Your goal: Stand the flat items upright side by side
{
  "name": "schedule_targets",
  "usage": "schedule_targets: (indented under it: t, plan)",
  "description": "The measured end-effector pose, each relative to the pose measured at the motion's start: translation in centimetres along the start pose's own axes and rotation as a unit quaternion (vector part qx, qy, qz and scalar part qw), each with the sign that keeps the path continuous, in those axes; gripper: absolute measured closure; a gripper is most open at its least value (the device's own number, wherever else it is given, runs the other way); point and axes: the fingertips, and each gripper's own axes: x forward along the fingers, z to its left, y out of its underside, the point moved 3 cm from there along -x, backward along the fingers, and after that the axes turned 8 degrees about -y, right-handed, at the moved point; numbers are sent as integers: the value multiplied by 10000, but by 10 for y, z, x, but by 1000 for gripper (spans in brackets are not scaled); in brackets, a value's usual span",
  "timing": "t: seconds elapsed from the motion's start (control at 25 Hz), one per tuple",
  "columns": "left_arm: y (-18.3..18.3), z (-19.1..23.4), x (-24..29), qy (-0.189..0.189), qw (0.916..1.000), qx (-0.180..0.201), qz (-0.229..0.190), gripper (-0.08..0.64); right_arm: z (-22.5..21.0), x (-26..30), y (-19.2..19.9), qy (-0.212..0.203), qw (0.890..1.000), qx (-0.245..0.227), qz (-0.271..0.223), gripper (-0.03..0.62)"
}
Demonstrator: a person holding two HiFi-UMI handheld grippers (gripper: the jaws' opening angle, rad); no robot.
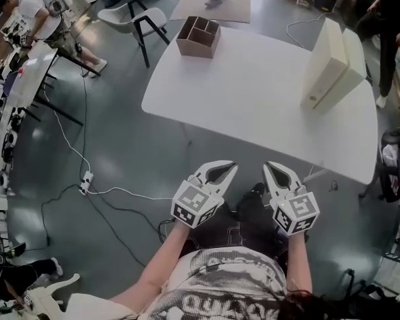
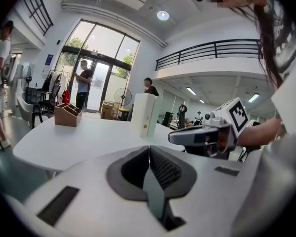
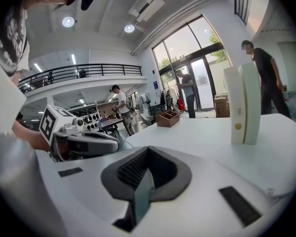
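Desk [image 1: 240, 92]: two white boxes [image 1: 333, 62] upright, touching; wooden organiser [image 1: 199, 37] at far edge. We hold left tongs [image 1: 228, 167] and right tongs [image 1: 269, 168] clenched on nothing.

Showing no readable word, number or brand in any view. Carrying black-and-white square coded markers on the cubes of the left gripper [image 1: 232, 165] and the right gripper [image 1: 268, 165]: patterns only, no lettering. Running across the person's shirt [image 1: 217, 282], large pale printed letters, distorted and cut by the frame edge, not decipherable. Sitting on the narrow face of the white upright box [image 3: 234, 95], a round yellow sticker [image 3: 238, 126], bearing nothing legible. Hanging beside the glass doors [image 2: 91, 78], a small blue sign [image 2: 49, 59], too small for reading.
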Motion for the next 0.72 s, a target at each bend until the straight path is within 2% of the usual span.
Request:
schedule_targets:
  t: [0.48, 0.72]
  plan:
    - [6, -36, -3, 440, 9987, 233, 46, 546, 10, -18, 7, 41, 10000, 17, -29, 597]
    - [4, -45, -5, 528, 9981, 329, 45, 546, 15, -22, 7, -23, 10000, -8, -49, 597]
